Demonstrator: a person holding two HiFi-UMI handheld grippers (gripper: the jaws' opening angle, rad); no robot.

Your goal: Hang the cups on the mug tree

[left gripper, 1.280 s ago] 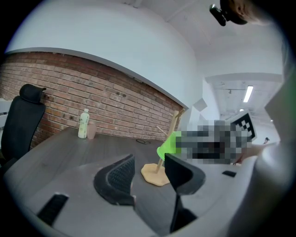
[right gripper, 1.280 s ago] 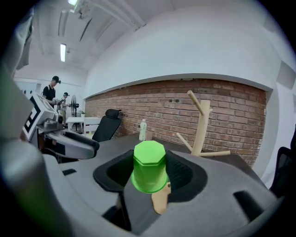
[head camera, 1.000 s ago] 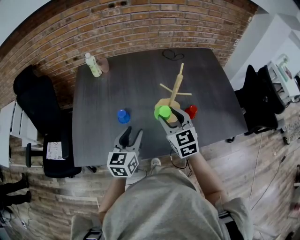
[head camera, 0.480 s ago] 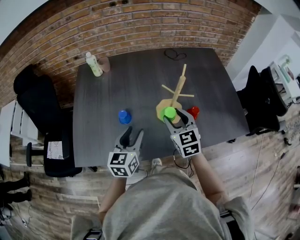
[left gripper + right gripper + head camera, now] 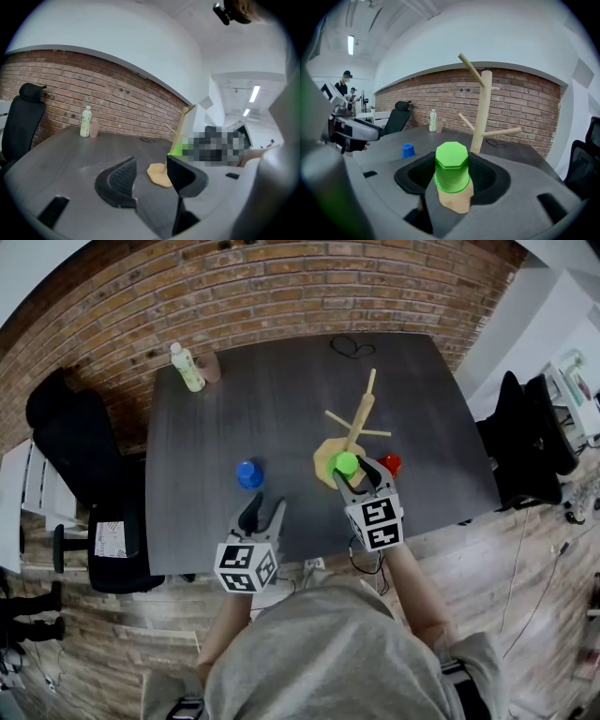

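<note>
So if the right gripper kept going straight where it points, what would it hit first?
Probably the mug tree: the right gripper holds the green cup just before its trunk, over its base. The exact gap is unclear.

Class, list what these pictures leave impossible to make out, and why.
Red cup: head view, partly hidden behind right hand-held gripper.
Green cup sides: right gripper view, covered by jaws.
Bottle label: head view, too small.
Mug tree right side: left gripper view, mosaic patch.

Red cup (image 5: 391, 463) half hidden behind right gripper (image 5: 359, 474); bottle (image 5: 187, 368) label unreadable.
</note>
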